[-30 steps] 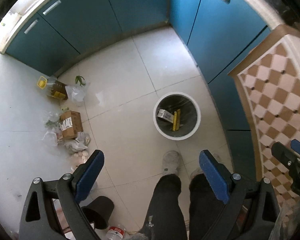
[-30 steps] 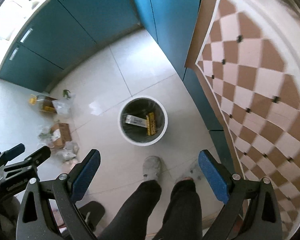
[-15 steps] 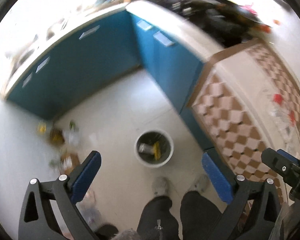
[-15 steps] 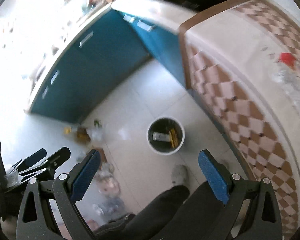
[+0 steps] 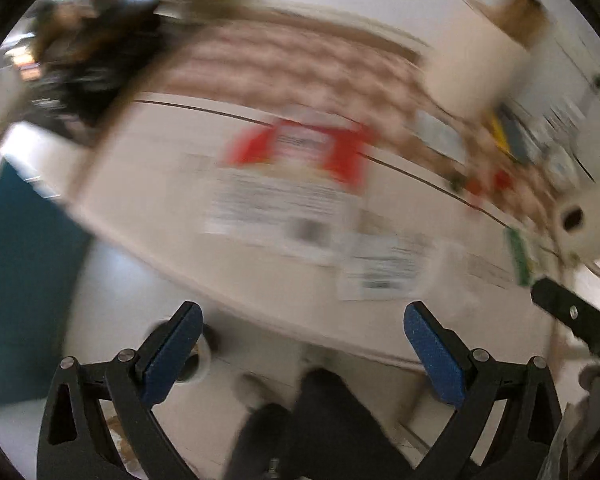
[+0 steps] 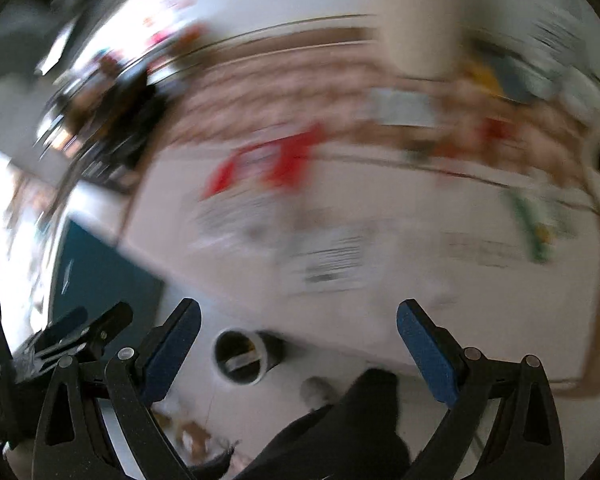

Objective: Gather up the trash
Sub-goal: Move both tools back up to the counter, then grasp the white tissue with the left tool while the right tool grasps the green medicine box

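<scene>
Both my left gripper point(image 5: 300, 350) and right gripper point(image 6: 298, 346) hung spread and empty above the bin point(image 6: 242, 356), some trash already inside it, blurred scraps point(image 6: 188, 436) beside it uncollected.

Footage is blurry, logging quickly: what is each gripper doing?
Left gripper: open, holding nothing.
Right gripper: open, holding nothing.

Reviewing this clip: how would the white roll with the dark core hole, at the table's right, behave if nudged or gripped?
The white roll seems to lie on its side, core hole facing the camera, so a nudge would probably set it rolling. It looks like wound paper: likely light and squashable. Blur hides finer detail.
</scene>
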Demonstrator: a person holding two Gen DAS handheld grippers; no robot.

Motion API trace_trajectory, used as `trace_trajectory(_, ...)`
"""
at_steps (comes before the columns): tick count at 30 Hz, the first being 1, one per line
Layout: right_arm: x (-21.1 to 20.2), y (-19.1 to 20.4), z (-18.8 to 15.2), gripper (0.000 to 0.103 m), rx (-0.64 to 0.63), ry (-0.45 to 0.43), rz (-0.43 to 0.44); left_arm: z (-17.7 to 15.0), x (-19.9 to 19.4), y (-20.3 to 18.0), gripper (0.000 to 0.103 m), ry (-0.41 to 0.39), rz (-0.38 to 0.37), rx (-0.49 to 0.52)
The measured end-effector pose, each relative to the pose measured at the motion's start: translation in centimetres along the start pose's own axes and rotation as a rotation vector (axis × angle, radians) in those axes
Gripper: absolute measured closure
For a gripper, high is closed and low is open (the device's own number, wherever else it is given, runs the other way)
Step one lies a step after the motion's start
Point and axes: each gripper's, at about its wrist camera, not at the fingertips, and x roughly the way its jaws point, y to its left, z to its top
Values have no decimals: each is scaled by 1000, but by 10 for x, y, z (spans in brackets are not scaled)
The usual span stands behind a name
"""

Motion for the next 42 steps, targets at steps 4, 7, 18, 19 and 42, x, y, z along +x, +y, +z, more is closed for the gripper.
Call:
trace_trajectory(4, -4, -107, 25, 3, 180, -10, -107, 6, 51, -75, 10, 107, -54, 143)
trace_trajectory(7, 4, -158, 33, 3, 250, 0, -164, 6, 86, -114, 34, 184, -55, 239)
trace_trajectory(18, 47, -227, 59, 3, 183, 81, -290, 22, 130, -151, 96, 211, 18, 295)
trace_trajectory(19, 55, -226, 63, 3, 155, 92, -303, 27, 130, -149, 96, 198, 32, 283)
trace_trajectory(42, 110, -197, 35, 23, 129, 169, -329, 56, 118, -165, 99, 88, 77, 242)
